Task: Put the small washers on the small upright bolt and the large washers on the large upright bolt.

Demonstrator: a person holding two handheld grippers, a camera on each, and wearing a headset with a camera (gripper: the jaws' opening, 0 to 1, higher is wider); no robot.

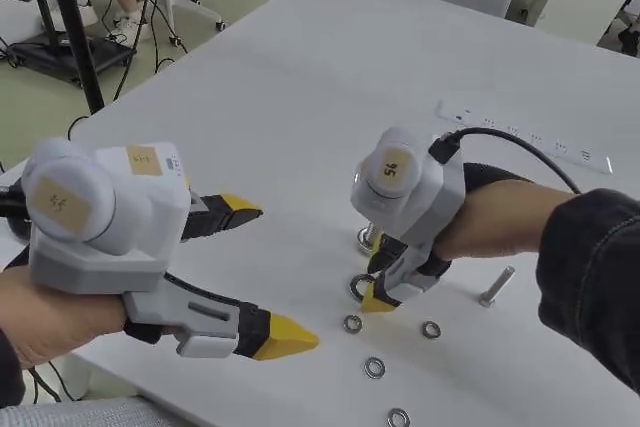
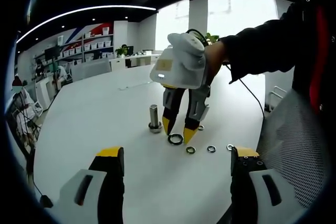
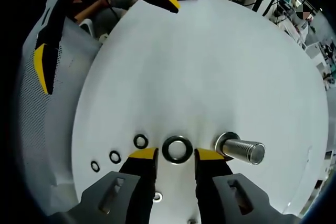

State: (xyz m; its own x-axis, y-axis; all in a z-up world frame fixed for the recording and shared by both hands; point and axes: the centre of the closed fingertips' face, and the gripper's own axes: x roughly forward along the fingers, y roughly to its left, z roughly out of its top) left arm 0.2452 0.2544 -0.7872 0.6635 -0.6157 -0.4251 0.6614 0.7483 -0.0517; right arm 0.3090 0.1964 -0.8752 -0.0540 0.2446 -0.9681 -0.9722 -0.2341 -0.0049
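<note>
- On the white table [image 1: 300,97], the large washer [image 3: 165,149] is lying flat between the yellow tips of the right gripper [image 3: 177,155], just beside the large upright bolt [image 3: 241,150].
- The right gripper's jaws are being held partly open, a little wider than the washer. A thin gap is showing on each side, and nothing is being gripped.
- The small washers [image 3: 112,157] are lying flat in a loose row, on the side of the large washer away from the bolt. One more is being half hidden beneath the jaws.
- From the head view, the large washer and the foot of the large upright bolt are being mostly covered by the right gripper.
- The small bolt [image 1: 497,286] is being seen apart from them, to the right. Whether it is standing or lying cannot be told.
- The right gripper is being pointed steeply down at the table by a hand [image 1: 490,222] in a dark sleeve [image 1: 590,267].
- The left gripper [image 1: 265,272] is being held above the near left of the table. Its jaws are being spread wide with nothing between them, and it is being aimed toward the right gripper.
</note>
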